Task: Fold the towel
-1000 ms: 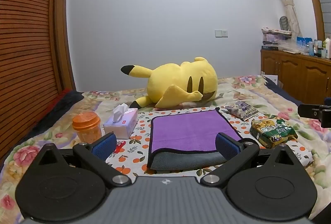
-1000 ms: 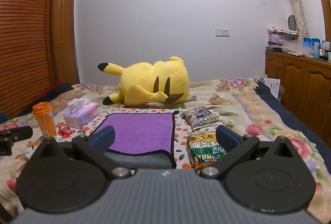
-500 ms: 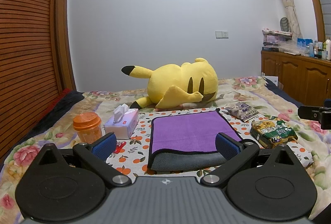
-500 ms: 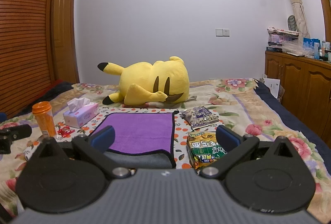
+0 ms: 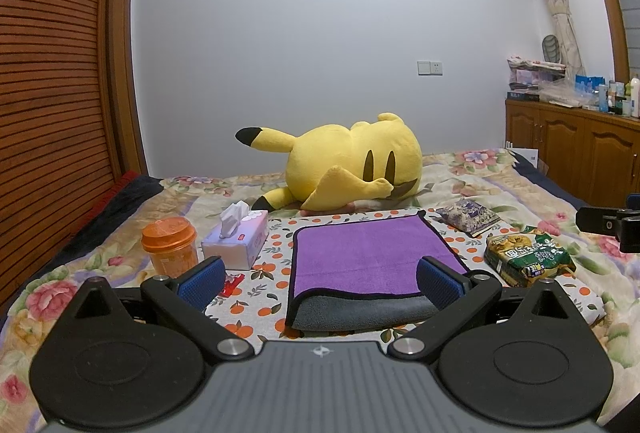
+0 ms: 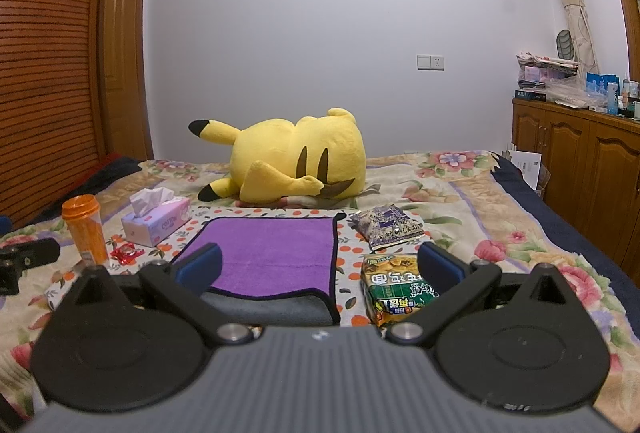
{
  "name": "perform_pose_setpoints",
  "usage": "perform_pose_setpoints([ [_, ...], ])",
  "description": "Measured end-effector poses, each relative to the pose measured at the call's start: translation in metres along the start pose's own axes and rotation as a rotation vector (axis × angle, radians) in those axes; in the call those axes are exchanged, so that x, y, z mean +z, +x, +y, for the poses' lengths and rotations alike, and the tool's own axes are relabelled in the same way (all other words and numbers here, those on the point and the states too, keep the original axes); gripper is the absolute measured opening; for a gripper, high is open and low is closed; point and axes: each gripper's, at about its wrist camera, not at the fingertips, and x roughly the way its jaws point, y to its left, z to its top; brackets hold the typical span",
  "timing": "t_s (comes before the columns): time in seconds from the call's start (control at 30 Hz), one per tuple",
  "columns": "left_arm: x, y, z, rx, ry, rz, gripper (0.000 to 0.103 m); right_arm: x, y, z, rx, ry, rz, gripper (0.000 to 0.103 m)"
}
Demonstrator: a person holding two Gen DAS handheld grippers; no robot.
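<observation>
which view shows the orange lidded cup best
The right wrist view: the orange lidded cup stands clear of the gripper, seen from lid down nearly to its base. In the left wrist view the cup appears larger, but its lower part is hidden behind the left gripper's finger.

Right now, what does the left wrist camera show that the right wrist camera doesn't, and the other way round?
Only the left wrist view shows the right tongs at its right edge. Only the right wrist view shows the door and the left tongs at its left edge. Both show the folded purple towel, the yellow plush toy, the tissue box, the orange cup and the green snack bag.
</observation>
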Motion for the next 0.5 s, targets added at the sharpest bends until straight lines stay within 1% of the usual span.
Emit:
perform_pose_setpoints([
  [0.5, -0.0005, -0.0001, 0.0003, 0.000, -0.002, -0.001, 0.103, 0.0001, 0.0004, 0.0001, 0.000, -0.001, 0.001, 0.103],
])
